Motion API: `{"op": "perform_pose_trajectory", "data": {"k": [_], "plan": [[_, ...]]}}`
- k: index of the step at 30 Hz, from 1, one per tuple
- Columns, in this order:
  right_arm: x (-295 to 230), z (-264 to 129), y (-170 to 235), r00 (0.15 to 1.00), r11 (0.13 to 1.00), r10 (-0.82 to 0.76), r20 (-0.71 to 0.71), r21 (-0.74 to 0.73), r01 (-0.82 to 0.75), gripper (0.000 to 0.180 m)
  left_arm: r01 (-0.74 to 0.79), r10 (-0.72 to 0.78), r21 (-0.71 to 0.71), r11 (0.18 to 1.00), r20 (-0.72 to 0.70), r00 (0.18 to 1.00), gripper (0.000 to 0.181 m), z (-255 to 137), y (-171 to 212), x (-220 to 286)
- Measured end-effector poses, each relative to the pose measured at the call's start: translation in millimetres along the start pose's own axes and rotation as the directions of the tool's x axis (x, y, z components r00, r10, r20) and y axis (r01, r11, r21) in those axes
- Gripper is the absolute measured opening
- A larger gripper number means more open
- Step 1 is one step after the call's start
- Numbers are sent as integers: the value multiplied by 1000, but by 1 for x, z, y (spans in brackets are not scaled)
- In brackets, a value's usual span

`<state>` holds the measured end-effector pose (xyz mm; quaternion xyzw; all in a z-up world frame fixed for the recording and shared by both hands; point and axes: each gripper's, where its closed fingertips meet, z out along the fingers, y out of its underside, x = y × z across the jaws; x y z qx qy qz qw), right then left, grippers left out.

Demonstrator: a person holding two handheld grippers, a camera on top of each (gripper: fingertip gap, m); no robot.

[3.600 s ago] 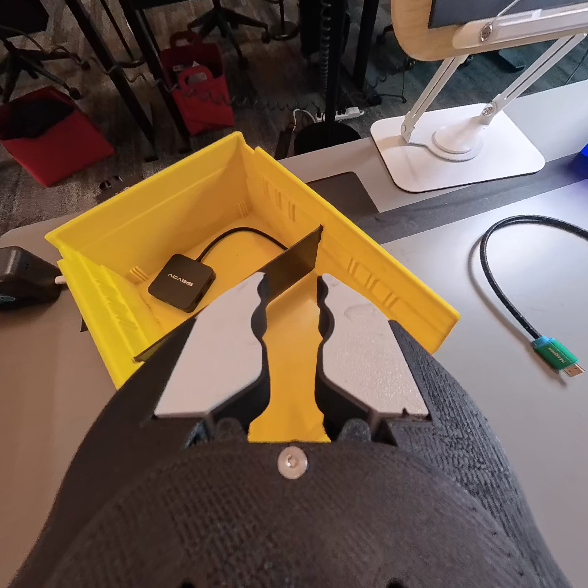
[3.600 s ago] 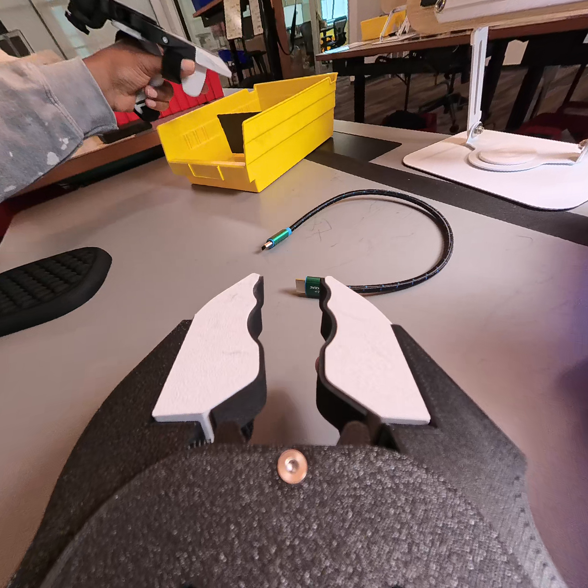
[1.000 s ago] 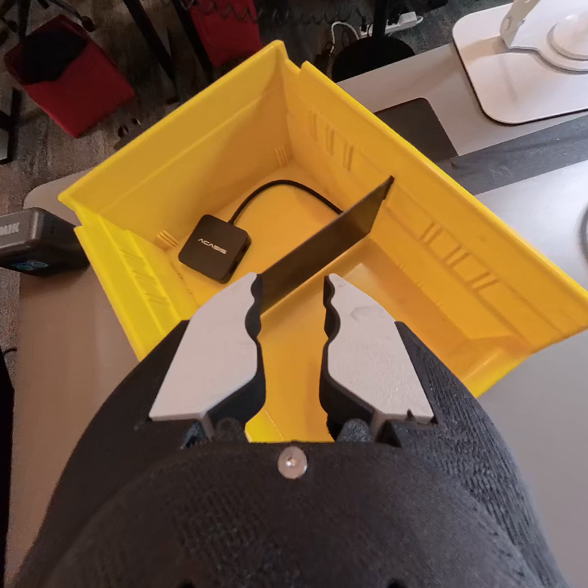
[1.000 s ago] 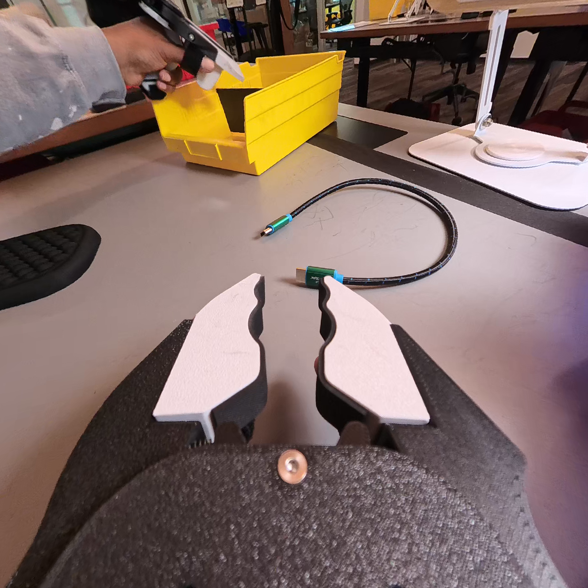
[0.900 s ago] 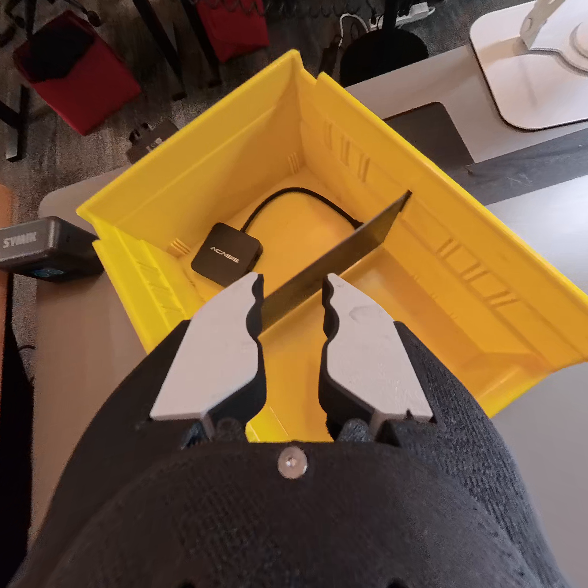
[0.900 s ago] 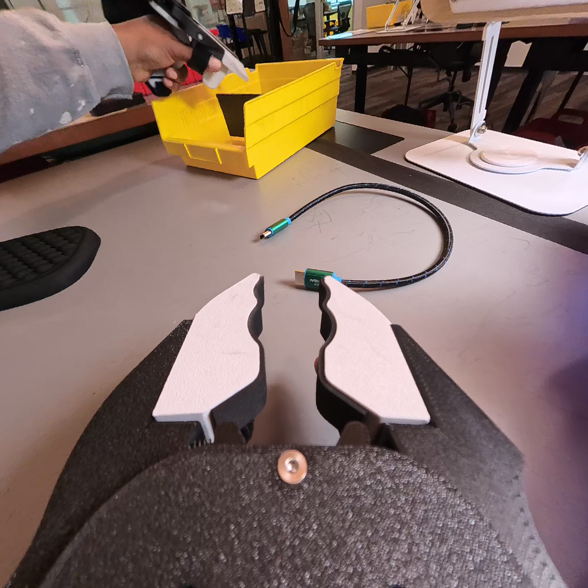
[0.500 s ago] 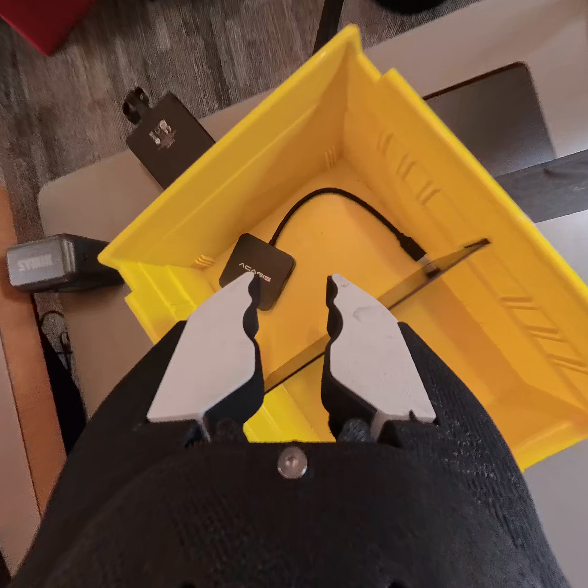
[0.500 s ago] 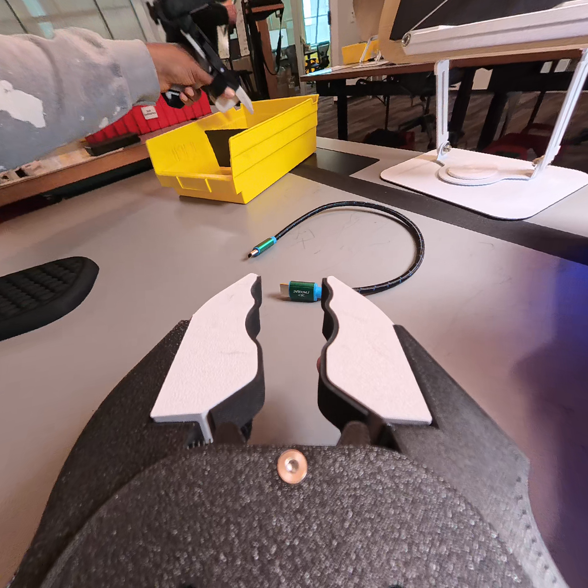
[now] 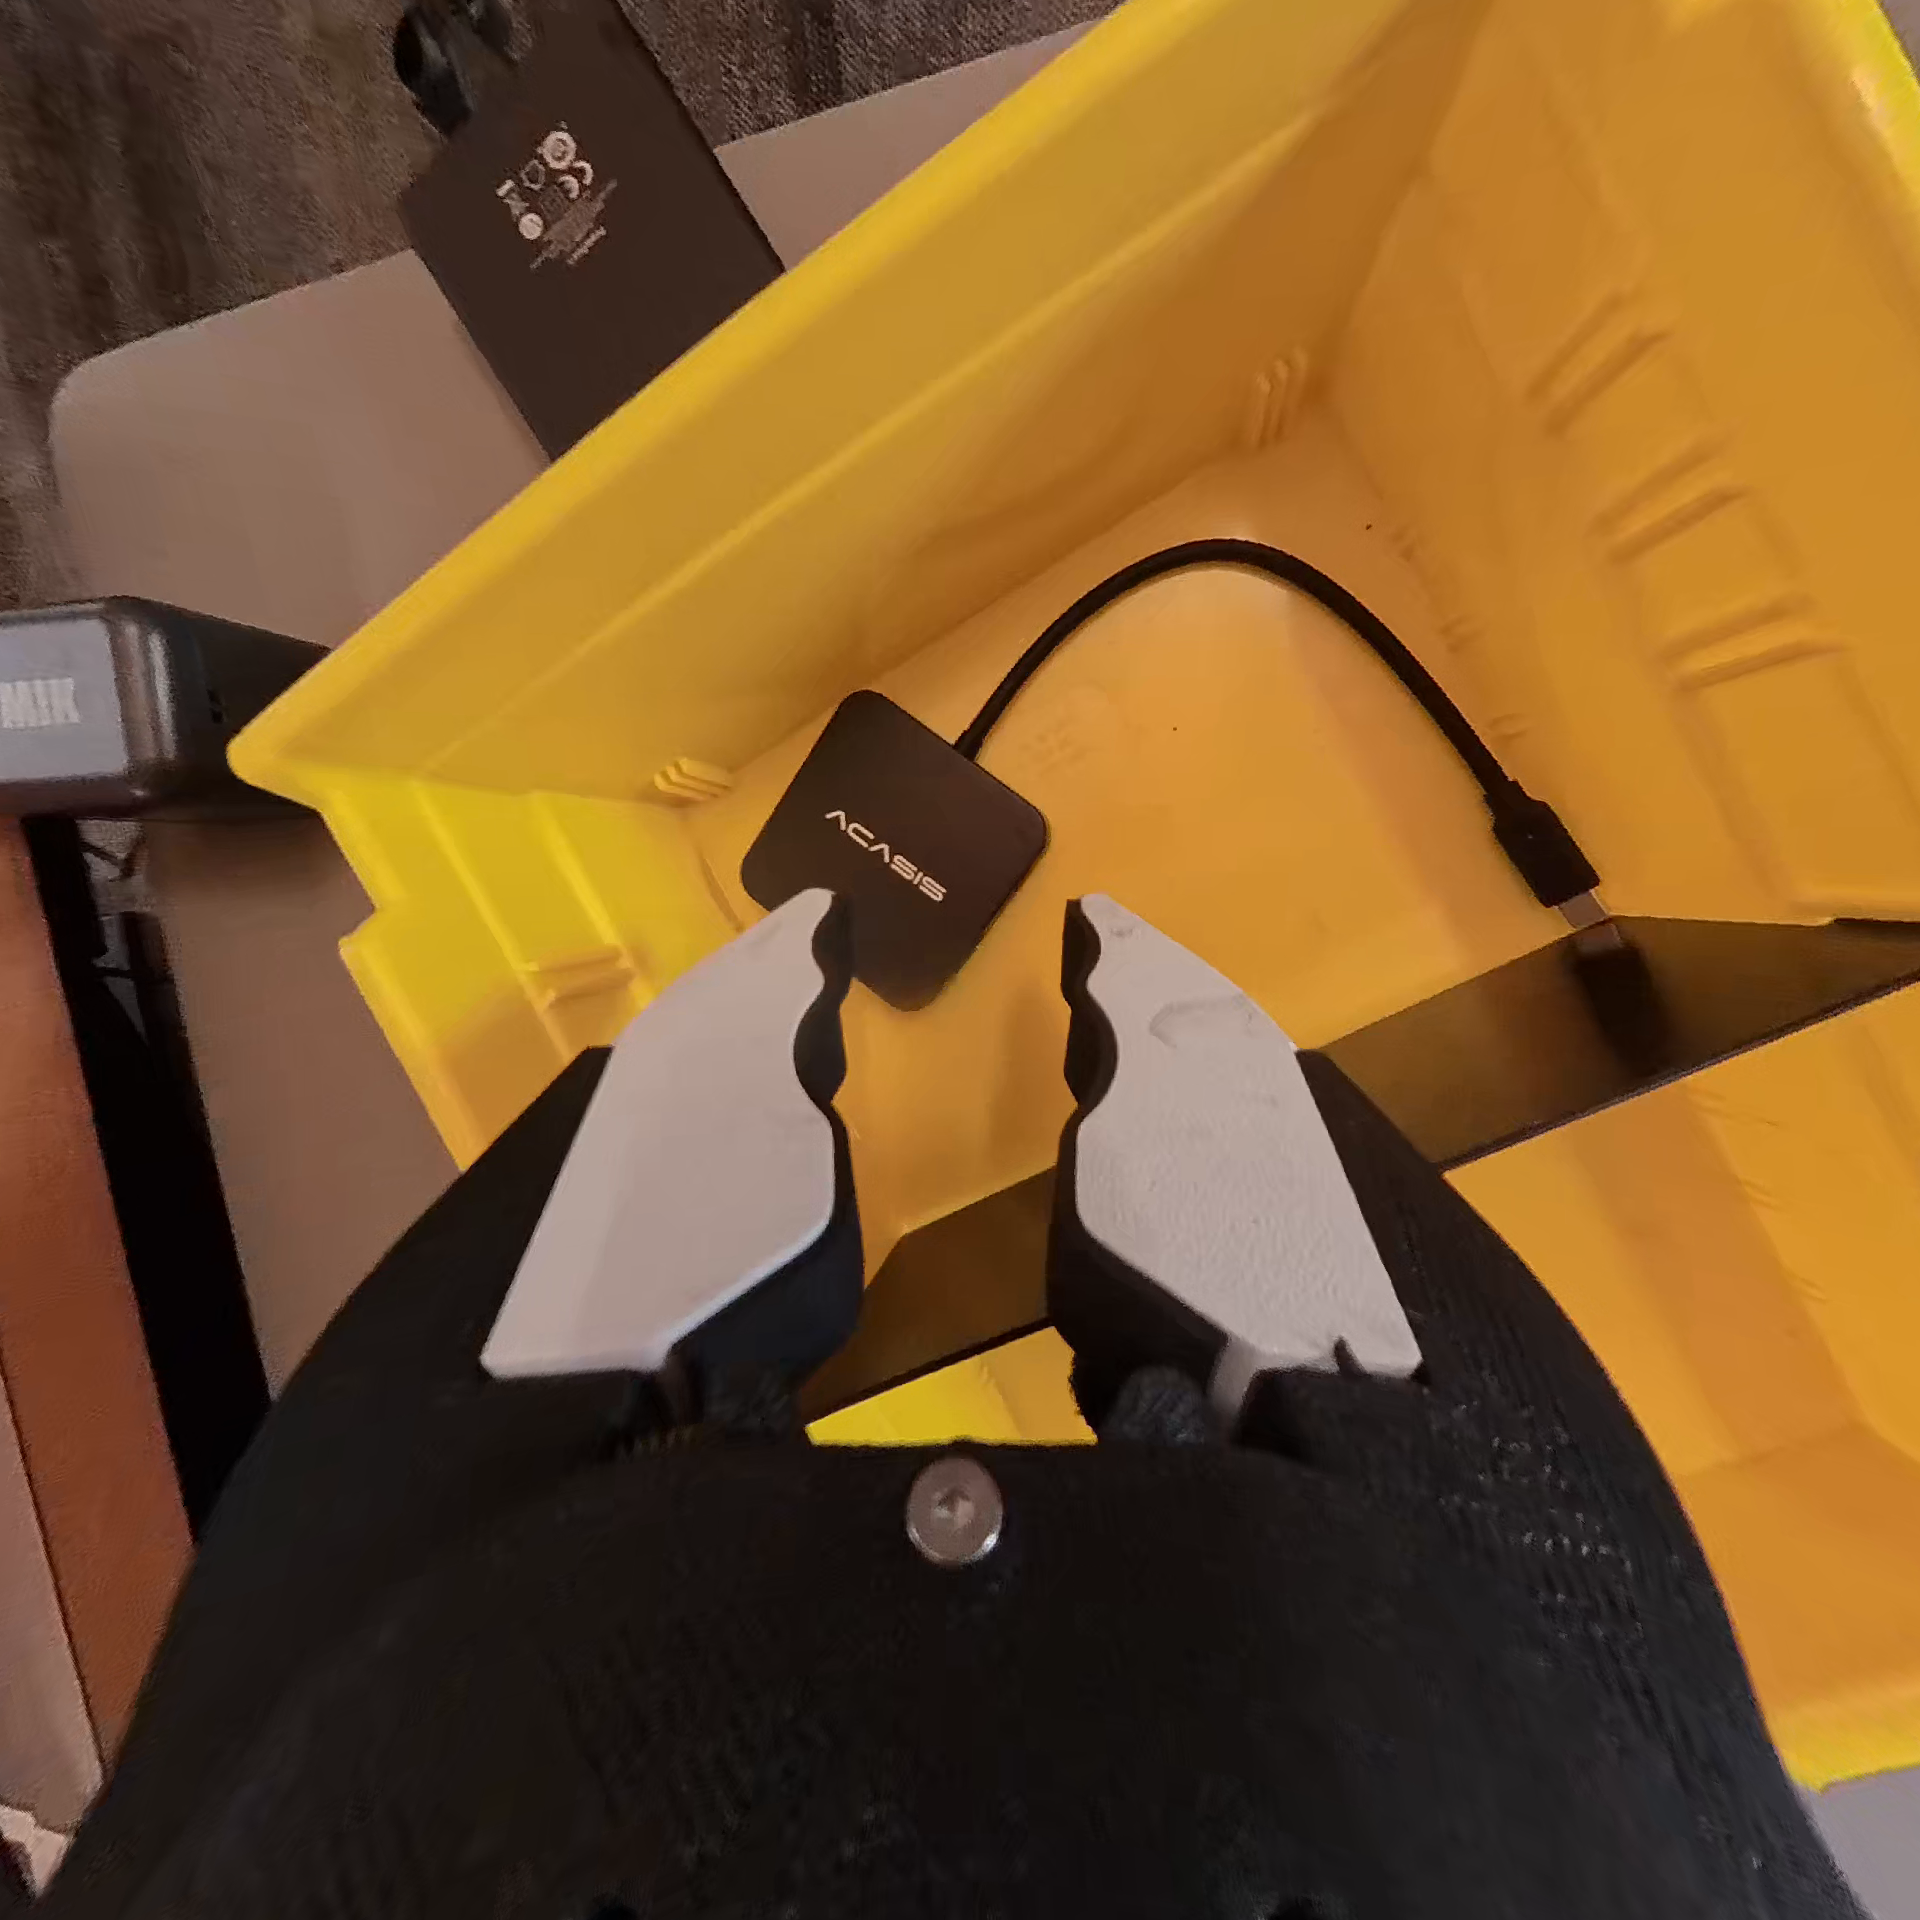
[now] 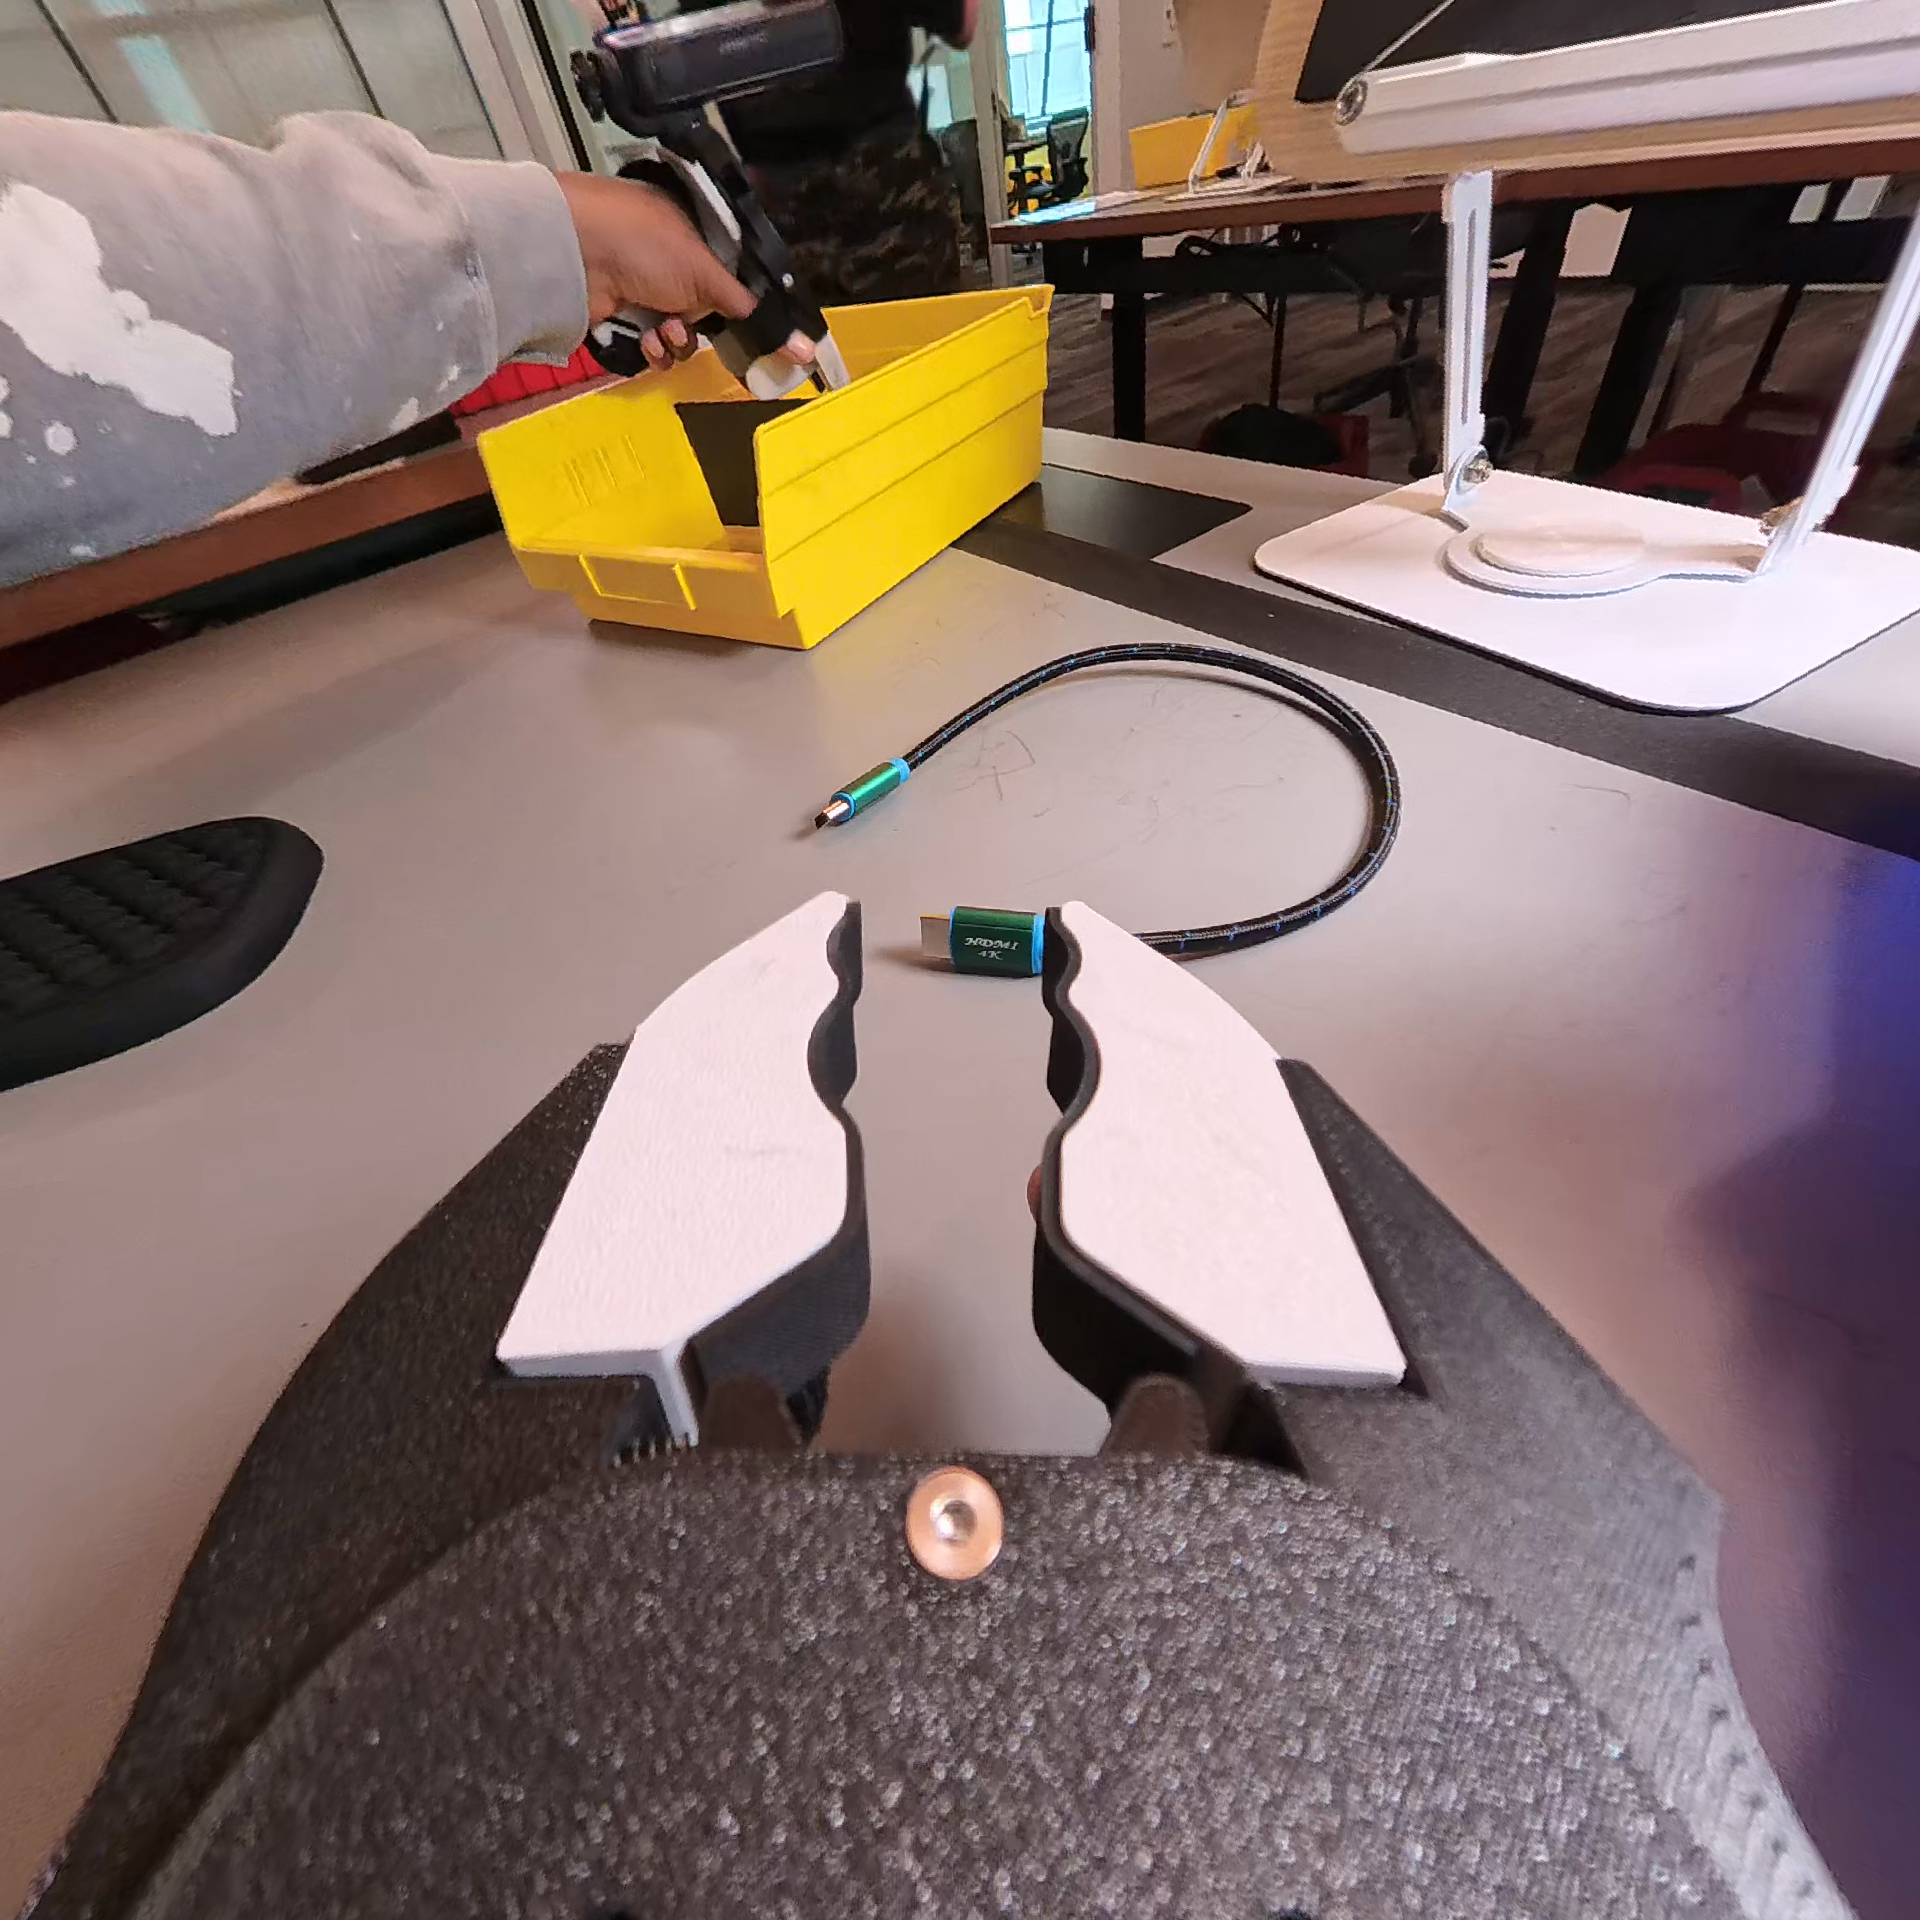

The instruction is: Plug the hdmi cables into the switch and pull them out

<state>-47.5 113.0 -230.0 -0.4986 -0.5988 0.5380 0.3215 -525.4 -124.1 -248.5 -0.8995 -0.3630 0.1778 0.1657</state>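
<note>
L wrist view: left hand-held gripper (image 9: 951, 909) hangs over the yellow bin (image 9: 935, 436), fingers apart, nothing betw. them; black switch (image 9: 894, 847) lies on bin floor just past the tips, beside a black divider (image 9: 1621, 997).

R wrist view: right hand-held gripper (image 10: 951, 914) sits low over the bench (image 10: 520, 831), fingers apart; HDMI cable (image 10: 1351, 769) lies looped, its green plug (image 10: 992, 941) just past the tips.

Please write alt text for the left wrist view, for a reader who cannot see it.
The open left tool hangs above a small black switch lying in a yellow bin. The switch's short black cable curves to a plug beside a black divider that crosses the bin.
</note>
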Motion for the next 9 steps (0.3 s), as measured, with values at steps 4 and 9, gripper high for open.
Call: {"op": "perform_pose_trajectory", "data": {"k": [4,9], "plan": [[-1,3,2,1000,1000,-5,0,-15,5,33,-16,15,7,1000,49,999,38,1,0,-3],[-7,4,1,999,1000,-18,30,-19,19,33,-55,60,-60,997,88,994,42,7,2,-7]]}}
